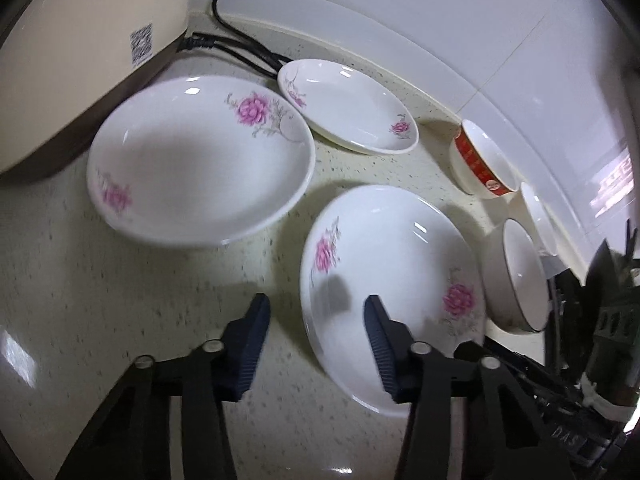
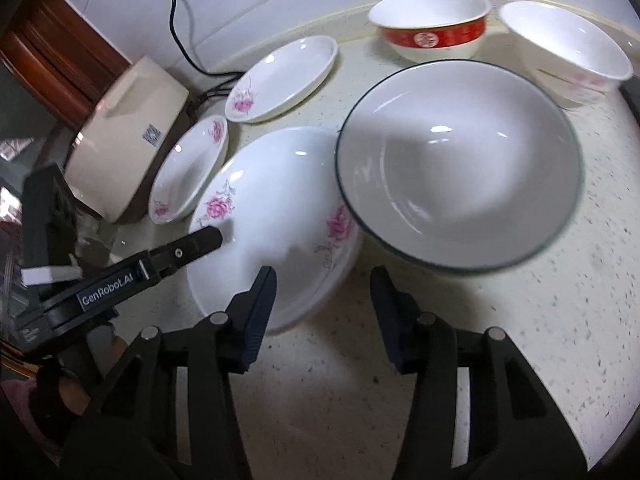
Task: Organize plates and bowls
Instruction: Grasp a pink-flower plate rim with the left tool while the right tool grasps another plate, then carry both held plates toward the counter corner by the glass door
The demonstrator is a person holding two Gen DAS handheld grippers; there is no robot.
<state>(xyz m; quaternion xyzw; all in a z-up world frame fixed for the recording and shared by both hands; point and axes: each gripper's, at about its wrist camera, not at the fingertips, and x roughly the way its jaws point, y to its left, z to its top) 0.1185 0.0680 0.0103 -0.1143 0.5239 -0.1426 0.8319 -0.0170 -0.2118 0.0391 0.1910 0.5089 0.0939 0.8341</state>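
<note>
Hovering over speckled counter [image 2: 520,340], both claws spread, gripping nothing: left gripper [image 1: 318,312] above near rim of floral plate [image 1: 384,280], right gripper [image 2: 323,284] between that plate and dark-rimmed bowl [image 2: 460,168]. Two more floral plates [image 1: 200,164] behind, beside beige appliance [image 1: 80,60].

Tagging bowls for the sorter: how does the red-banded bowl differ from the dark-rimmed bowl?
The red-banded bowl is smaller, with a red band and a white emblem outside; the dark-rimmed bowl is wider, plain white, edged by a thin dark line. The red-banded bowl sits near the wall; the dark-rimmed bowl sits nearer the right gripper. Both are upright, empty, white inside.
</note>
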